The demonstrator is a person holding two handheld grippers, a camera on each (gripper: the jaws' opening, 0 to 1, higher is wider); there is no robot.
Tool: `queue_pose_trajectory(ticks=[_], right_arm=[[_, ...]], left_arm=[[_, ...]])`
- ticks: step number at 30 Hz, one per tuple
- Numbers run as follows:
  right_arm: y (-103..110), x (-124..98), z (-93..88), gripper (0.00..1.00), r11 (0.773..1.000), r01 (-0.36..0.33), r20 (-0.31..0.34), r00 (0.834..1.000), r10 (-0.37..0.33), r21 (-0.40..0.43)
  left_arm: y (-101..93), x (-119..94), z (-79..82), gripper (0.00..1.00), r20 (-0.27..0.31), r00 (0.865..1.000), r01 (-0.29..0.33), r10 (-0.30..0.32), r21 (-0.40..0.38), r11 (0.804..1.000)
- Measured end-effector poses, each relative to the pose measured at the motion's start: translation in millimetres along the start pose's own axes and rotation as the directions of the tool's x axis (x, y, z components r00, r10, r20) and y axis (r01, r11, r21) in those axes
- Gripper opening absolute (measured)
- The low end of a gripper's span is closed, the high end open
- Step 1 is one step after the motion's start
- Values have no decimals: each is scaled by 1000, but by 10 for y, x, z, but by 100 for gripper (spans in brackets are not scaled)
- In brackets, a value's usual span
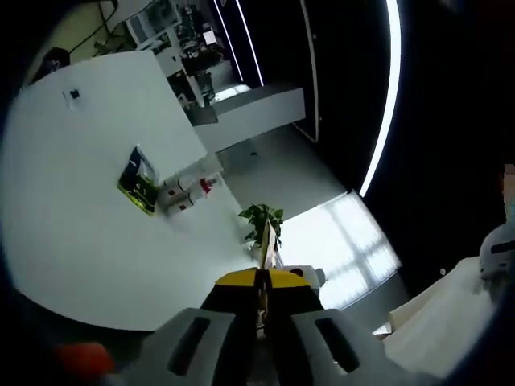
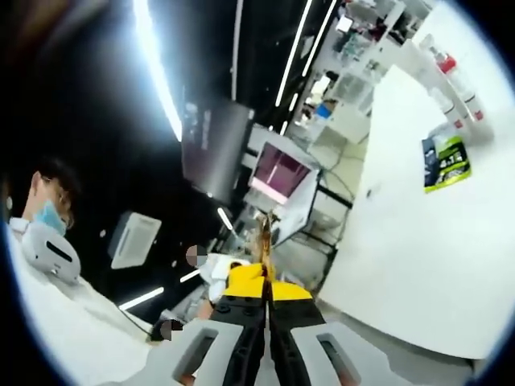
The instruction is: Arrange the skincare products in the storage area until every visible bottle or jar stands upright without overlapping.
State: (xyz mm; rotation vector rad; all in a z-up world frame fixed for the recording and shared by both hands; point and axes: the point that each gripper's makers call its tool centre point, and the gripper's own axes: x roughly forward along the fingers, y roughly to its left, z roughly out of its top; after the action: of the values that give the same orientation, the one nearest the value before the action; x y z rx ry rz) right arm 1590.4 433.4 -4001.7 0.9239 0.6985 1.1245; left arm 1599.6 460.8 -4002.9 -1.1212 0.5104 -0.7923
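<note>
- The left gripper has its jaws pressed together with nothing between them; the right gripper is clenched empty too.
- Well beyond the left fingers, up and left, white bottles lie beside a green packet near the white table edge.
- Label writing is too small to read.
- Bare tabletop surrounds them.
</note>
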Motion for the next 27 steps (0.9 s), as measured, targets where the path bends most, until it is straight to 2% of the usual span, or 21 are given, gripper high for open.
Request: queue_pose_trajectory(ticks=[9, 18, 27], right_arm=[[35, 17, 6, 0, 1000, 4, -3, 1000, -4, -5], [17, 26, -1, 1, 1000, 12, 36, 999, -12, -10], [7, -53, -5, 0, 999, 37, 68, 997, -38, 11]], left_arm=[[-23, -7, 30, 0, 13, 1000, 16, -16, -15, 1000], [13, -36, 61, 0, 35, 999, -6, 7, -15, 1000], [39, -13, 14, 0, 11, 1000, -13, 14, -26, 1000]])
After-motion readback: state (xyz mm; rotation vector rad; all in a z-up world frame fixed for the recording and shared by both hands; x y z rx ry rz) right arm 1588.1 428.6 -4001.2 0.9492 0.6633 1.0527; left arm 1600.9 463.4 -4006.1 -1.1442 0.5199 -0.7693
